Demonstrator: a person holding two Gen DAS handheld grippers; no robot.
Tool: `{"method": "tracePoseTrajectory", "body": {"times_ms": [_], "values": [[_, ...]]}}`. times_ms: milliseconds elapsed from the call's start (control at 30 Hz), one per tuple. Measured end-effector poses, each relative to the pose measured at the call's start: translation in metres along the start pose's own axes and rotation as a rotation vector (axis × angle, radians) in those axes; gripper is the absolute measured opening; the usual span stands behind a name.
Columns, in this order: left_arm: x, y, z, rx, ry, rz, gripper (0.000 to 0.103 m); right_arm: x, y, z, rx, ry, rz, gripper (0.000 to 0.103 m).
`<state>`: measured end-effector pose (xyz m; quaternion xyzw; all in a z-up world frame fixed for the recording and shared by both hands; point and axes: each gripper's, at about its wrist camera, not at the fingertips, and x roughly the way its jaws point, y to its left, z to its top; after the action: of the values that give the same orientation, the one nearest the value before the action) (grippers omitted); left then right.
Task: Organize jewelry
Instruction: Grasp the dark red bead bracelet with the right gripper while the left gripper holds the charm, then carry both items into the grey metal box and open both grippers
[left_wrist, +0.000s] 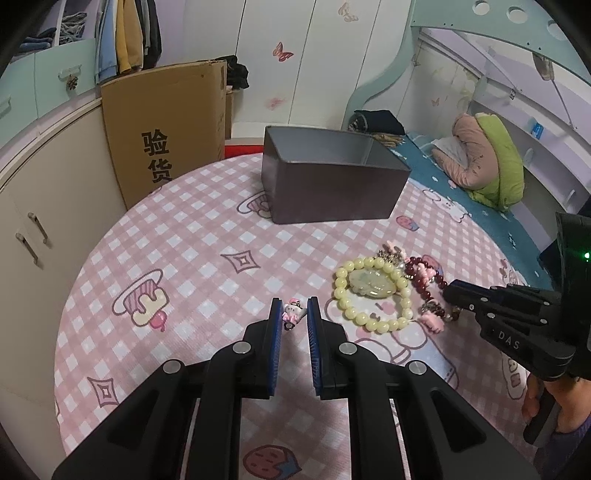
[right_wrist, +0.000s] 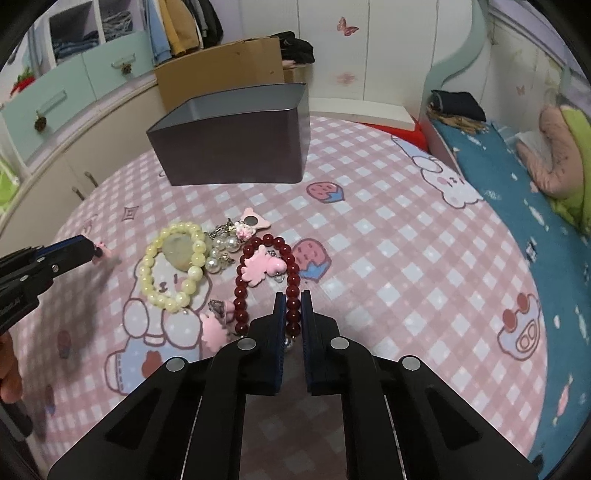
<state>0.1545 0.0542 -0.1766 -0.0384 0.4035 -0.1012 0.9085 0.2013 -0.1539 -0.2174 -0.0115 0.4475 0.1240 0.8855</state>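
My left gripper (left_wrist: 293, 312) is closed around a small pink-and-white kitty charm (left_wrist: 294, 313), low over the pink checked tablecloth. My right gripper (right_wrist: 293, 306) is shut on the dark red bead bracelet (right_wrist: 258, 280), which lies on the cloth with a pink charm (right_wrist: 260, 268) inside it. A cream bead bracelet (right_wrist: 173, 267) with a pale jade pendant (right_wrist: 180, 251) lies to its left, with pearl pieces (right_wrist: 221, 251) and a pink bear charm (right_wrist: 255, 220) behind. The dark open tin box (left_wrist: 325, 177) stands at the far side of the table; it also shows in the right wrist view (right_wrist: 236, 136).
A cardboard box (left_wrist: 166, 125) stands left of the table by cream cabinets (left_wrist: 33, 221). A bed (right_wrist: 517, 192) with a blue sheet and a pink-green pillow (left_wrist: 487, 158) lies to the right. The right gripper's body (left_wrist: 517, 317) shows at the right of the left wrist view.
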Motion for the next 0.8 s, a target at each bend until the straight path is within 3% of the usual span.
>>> {"method": "tracePoseTrajectory", "body": {"times_ms": [500,800], "values": [[-0.028,-0.017,0.039,0.041,-0.074,-0.112,0.012,-0.071,0.007,0.04,-0.023,-0.164,0.061,0.008],[-0.04,-0.021,0.093,0.059,-0.121,-0.209,0.012,-0.087,0.005,0.089,-0.025,-0.245,0.098,0.008]]}}
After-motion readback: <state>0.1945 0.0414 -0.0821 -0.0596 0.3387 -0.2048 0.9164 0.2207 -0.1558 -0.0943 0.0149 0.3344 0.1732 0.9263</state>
